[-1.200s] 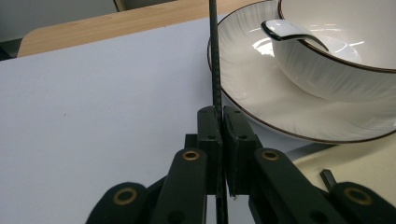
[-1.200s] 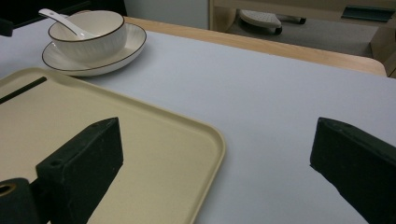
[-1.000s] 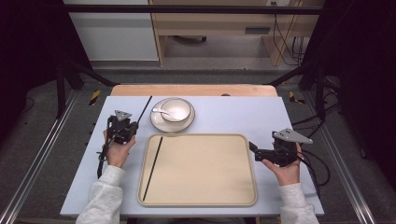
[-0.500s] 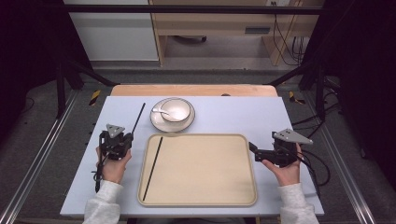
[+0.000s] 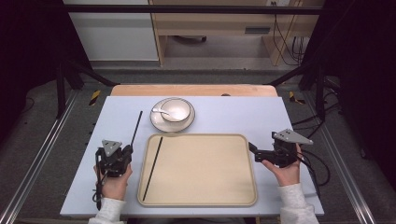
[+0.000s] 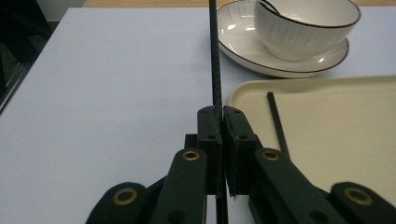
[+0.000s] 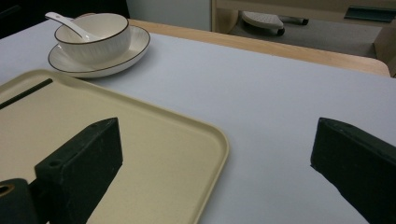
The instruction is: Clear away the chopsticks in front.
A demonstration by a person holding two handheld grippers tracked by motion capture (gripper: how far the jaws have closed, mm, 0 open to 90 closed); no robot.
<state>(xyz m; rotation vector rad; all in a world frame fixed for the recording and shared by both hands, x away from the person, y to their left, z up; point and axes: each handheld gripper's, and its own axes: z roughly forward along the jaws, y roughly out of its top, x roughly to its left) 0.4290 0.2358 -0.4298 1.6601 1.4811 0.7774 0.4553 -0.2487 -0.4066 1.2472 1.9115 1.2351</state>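
Left hand-held gripper [image 6: 219, 135]: jaws closed tight on a black chopstick [image 5: 137, 127], which runs fwd from its tips over the surface [image 5: 224, 119]. Step looks like carrying it to the tray [image 5: 201, 198], just right of that gripper. Next: swing right, lay it by the 2nd chopstick [image 5: 152, 167] on the tray.

Count: 2 chopsticks, 1 tray, 1 bowl [image 5: 175, 110], 1 saucer [image 5: 159, 123], 1 spoon [image 5: 160, 110].

Right hand-held gripper [image 7: 212, 154]: jaws wide apart, holding nothing, at tray's right edge.

A cream tray [image 5: 201, 196], black chopsticks [image 5: 152, 167], white dark-rimmed ribbed bowl [image 5: 177, 110] on a pale blue table [image 5: 233, 114].
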